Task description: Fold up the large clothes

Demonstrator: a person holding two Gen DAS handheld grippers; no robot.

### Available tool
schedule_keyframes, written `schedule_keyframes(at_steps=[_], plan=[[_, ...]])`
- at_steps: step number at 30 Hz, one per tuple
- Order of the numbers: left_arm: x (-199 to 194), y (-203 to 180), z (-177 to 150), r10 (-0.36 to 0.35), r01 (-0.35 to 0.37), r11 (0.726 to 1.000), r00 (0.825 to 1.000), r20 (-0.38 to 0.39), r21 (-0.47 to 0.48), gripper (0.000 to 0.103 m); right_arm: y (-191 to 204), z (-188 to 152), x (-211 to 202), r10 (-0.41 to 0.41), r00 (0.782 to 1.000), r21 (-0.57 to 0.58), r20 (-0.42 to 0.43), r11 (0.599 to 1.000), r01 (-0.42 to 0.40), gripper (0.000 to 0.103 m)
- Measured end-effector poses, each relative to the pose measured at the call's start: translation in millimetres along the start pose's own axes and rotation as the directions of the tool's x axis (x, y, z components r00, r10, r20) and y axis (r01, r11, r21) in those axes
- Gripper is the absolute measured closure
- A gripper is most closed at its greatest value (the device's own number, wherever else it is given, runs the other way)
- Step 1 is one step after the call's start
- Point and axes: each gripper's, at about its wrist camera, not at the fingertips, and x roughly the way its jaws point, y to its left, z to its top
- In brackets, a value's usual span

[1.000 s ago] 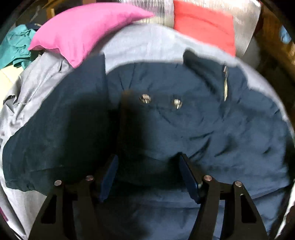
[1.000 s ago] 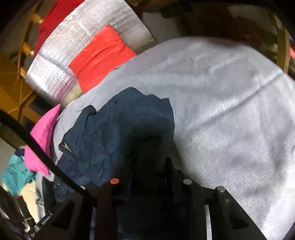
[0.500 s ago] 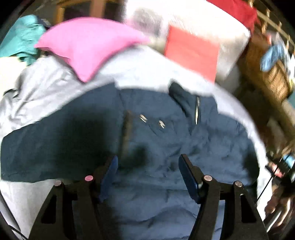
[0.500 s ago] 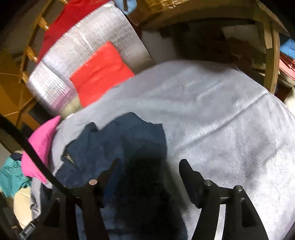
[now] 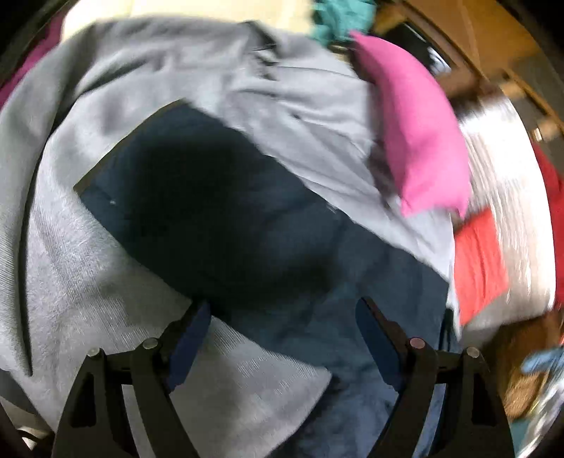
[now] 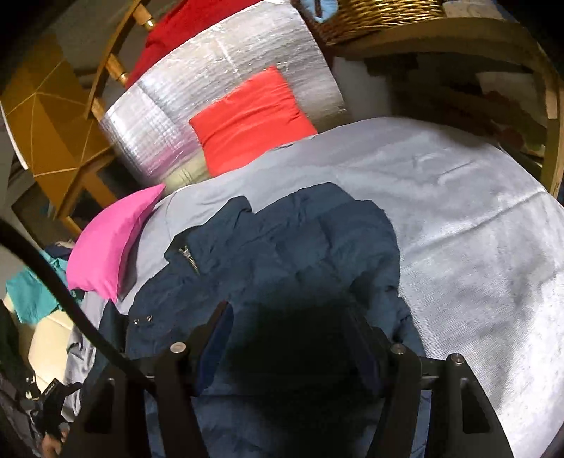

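A dark navy jacket [image 6: 282, 253] lies crumpled on a grey sheet [image 6: 458, 218], its zipper and two snaps showing at its left side. In the left wrist view a flat navy part of it [image 5: 218, 211] stretches out over the grey sheet [image 5: 88, 282]. My left gripper [image 5: 282, 331] is open and empty, hovering above the navy cloth's near edge. My right gripper [image 6: 292, 338] is open and empty, just above the jacket's near part.
A pink pillow [image 5: 419, 130] lies at the sheet's far side, also in the right wrist view [image 6: 112, 239]. A red cushion [image 6: 250, 119] leans on a silver padded roll [image 6: 211, 91]. Teal clothes [image 6: 31, 292] lie at left. A wicker basket [image 6: 373, 14] sits on a wooden shelf.
My right gripper opened and let go of the navy jacket, then lifted back. My left gripper swung left along the jacket, so the pillow now sits at its right.
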Motion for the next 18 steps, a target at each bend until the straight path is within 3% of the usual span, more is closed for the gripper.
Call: schedule_keyframes(at_steps=[4,8,9,11,12,15,18], plan=[[14.0,21.2,12.2,-0.032,0.029,0.992,0.999,-0.021,-0.121,0.02,-3.0,0.0,-1.2,0.002,1.0,0.017,0.004,1.0,-0.003,0.035],[20.9,16.4,23.3,-0.062,0.066,0.988,0.998,0.028,-0.143,0.02,-7.7,3.0,-0.6,0.005,1.0,0.03,0.006,1.0,-0.005,0.035],[22.5,15.0,24.7,-0.059,0.064,0.988,0.998,0.038,-0.144,0.024,-8.1,3.7,0.7,0.004,1.0,0.03,0.006,1.0,-0.004,0.035],[24.8,9.8,26.9,-0.034,0.043,0.99,0.997,0.069,-0.134,0.05,-9.2,4.2,1.3,0.005,1.0,0.029,0.006,1.0,-0.005,0.035],[26.7,7.8,27.3,-0.028,0.037,0.991,0.997,0.075,-0.125,0.071,-9.7,4.5,1.1,0.003,1.0,0.029,0.01,1.0,-0.004,0.035],[26.3,0.0,24.9,-0.012,0.019,0.998,0.994,0.105,-0.068,0.084,-11.5,5.3,-0.2,0.003,1.0,0.036,0.018,0.999,-0.003,0.035],[13.2,-35.1,16.8,-0.001,-0.015,0.996,0.981,0.192,0.084,0.091,-15.3,7.1,-1.9,0.005,1.0,0.054,0.029,0.999,-0.006,0.035]])
